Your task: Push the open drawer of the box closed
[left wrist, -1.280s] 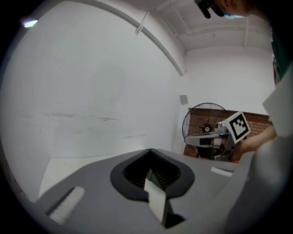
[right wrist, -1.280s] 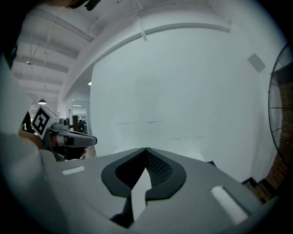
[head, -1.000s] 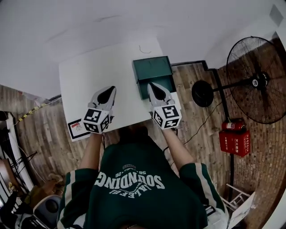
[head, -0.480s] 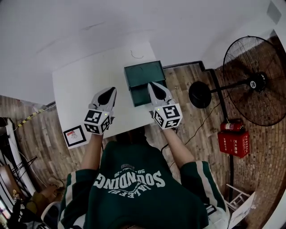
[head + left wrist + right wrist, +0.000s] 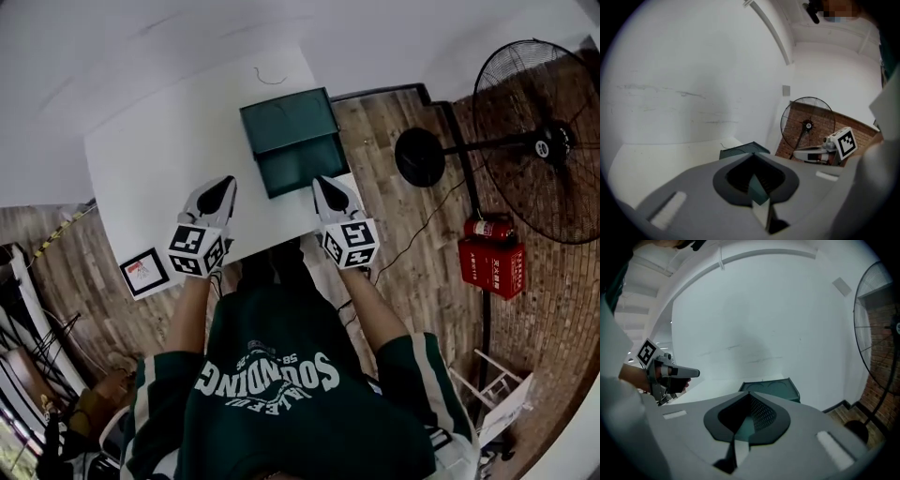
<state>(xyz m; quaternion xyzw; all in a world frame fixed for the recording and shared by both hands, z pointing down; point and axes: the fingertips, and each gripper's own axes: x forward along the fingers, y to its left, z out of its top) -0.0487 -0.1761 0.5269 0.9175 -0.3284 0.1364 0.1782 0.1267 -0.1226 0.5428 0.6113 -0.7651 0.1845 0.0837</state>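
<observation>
Here, box (image 5: 284,125) drawer (image 5: 302,171) stands open.

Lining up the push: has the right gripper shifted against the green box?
Yes: right gripper now sits further right along the green box, by its front-right corner.

I see bright, even, soft light with faint shadows; the white tabletop (image 5: 159,159) nearly washes out. Both gripper views bow strongly, with black corners and a blurred foreground.

Box (image 5: 284,125) on table (image 5: 159,159) rt edge; fan (image 5: 553,150) rt.
</observation>
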